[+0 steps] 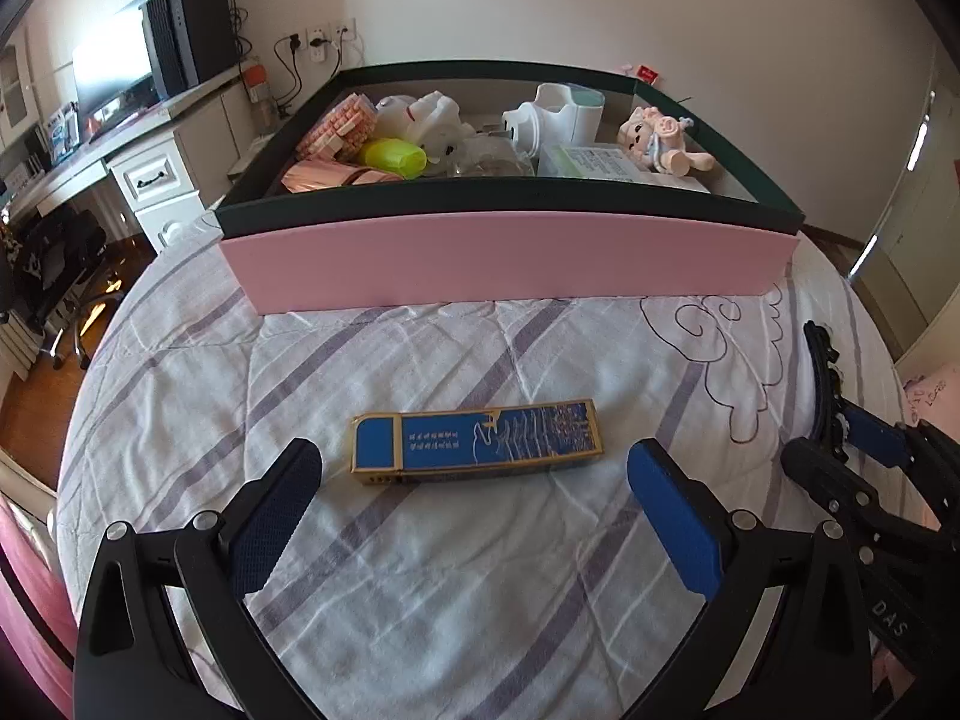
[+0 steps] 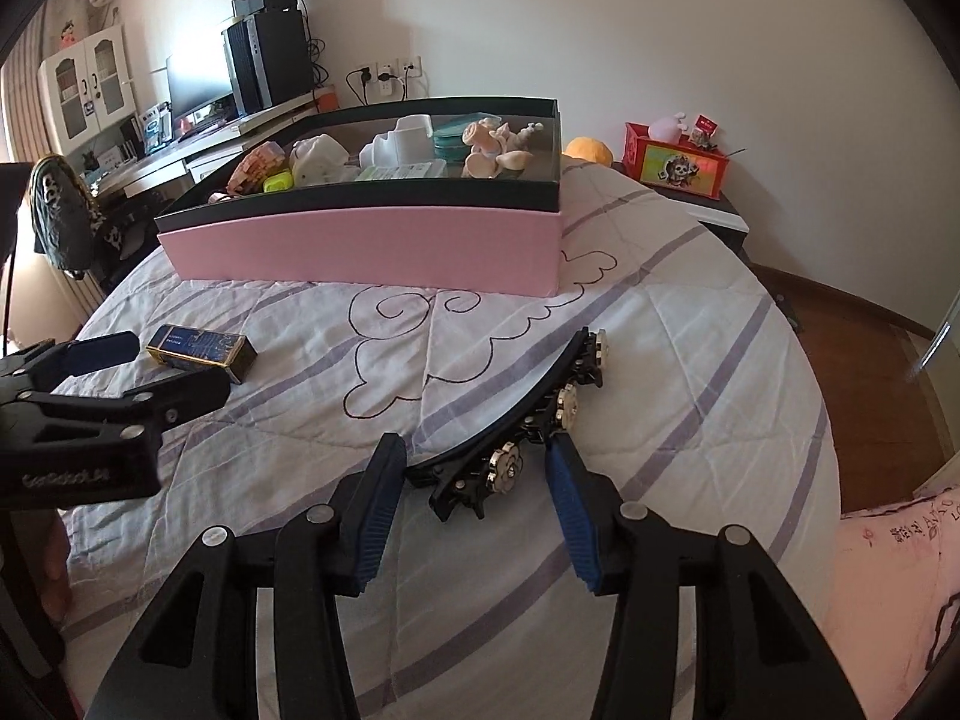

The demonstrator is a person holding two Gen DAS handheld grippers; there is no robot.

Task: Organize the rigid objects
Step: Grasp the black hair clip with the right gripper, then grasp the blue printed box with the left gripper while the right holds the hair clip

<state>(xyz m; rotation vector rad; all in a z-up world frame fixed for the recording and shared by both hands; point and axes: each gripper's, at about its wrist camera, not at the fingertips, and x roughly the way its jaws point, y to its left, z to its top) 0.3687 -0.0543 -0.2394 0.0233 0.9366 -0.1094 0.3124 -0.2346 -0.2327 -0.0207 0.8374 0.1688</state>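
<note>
A blue and gold flat box lies on the striped bedsheet, just ahead of my left gripper, which is open with a finger on each side of it, apart from it. The box also shows in the right wrist view. My right gripper is open around the near end of a black curved hair clip with gold flowers, not touching it. The clip also shows in the left wrist view. A large pink box with a dark rim stands behind, holding toys and containers.
The pink box holds a doll, a yellow cup, white plush and white containers. A desk with monitor stands at left. A red box sits on a nightstand. A pink pillow lies at right.
</note>
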